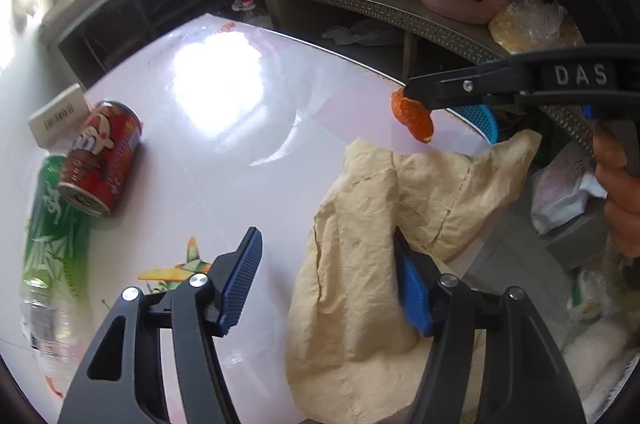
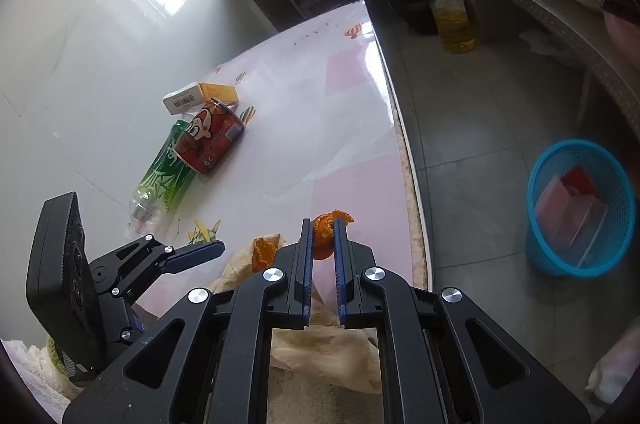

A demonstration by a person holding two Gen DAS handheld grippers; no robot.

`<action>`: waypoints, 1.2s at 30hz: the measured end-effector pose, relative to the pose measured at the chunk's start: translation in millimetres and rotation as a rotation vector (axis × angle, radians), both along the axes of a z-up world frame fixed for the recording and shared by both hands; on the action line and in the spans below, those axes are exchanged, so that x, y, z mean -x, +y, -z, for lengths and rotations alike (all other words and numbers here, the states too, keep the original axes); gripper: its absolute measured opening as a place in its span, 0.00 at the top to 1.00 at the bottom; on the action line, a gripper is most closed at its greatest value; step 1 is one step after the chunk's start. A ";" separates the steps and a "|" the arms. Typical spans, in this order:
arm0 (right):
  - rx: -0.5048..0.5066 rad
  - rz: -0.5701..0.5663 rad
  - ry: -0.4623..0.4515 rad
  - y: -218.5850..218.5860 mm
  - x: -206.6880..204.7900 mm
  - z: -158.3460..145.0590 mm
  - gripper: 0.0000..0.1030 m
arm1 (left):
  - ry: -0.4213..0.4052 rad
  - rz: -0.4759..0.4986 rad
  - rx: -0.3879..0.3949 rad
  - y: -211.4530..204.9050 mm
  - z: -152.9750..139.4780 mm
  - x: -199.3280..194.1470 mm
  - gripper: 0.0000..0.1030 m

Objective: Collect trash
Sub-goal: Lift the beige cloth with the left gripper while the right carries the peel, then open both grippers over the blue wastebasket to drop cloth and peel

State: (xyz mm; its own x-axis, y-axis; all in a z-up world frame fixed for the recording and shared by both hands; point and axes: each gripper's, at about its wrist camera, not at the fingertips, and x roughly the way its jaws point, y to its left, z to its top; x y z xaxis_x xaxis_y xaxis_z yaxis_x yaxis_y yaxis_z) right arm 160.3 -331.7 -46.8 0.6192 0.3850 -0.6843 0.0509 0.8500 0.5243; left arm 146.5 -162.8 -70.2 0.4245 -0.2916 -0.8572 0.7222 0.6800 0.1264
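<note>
My right gripper (image 2: pixel 323 224) is shut on a piece of orange peel (image 2: pixel 325 236), held above the table's right edge; in the left wrist view this gripper (image 1: pixel 418 100) carries the peel (image 1: pixel 412 118) in from the right. A second peel piece (image 2: pixel 264 252) lies on a crumpled beige paper (image 1: pixel 380 244). My left gripper (image 1: pixel 326 284) is open just above the table; its right pad rests against the paper and its left pad is clear of it. A red can (image 1: pixel 100 160), a green bottle (image 1: pixel 48 244) and a small box (image 1: pixel 56 116) lie at the left.
A blue mesh basket (image 2: pixel 552 256) with some packaging inside stands on the floor right of the table (image 1: pixel 240 144). An oil bottle (image 2: pixel 452 20) stands on the floor farther back. Shelves with bowls and bags run along the back right. A hand (image 1: pixel 620 204) holds the right gripper's handle.
</note>
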 end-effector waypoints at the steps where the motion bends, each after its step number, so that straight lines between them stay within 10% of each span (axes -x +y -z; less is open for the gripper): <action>1: -0.002 0.002 -0.001 -0.8 0.4 -0.1 0.92 | 0.022 -0.004 0.013 0.4 0.3 -2.8 0.40; 4: -0.005 0.006 -0.004 -4.5 2.5 -0.3 0.92 | 0.068 -0.013 0.040 1.5 1.2 -8.0 0.43; 11: -0.021 0.043 -0.013 -21.0 9.3 1.1 0.92 | 0.065 0.036 0.047 -12.5 -1.8 4.5 0.92; 28: 0.027 0.422 -0.009 -135.6 55.6 10.9 0.92 | -0.043 0.179 0.097 -103.8 -51.4 -19.3 0.95; 36: 0.054 0.647 0.141 -197.5 82.8 56.3 0.92 | 0.101 0.271 0.015 -210.2 -17.8 -65.5 0.95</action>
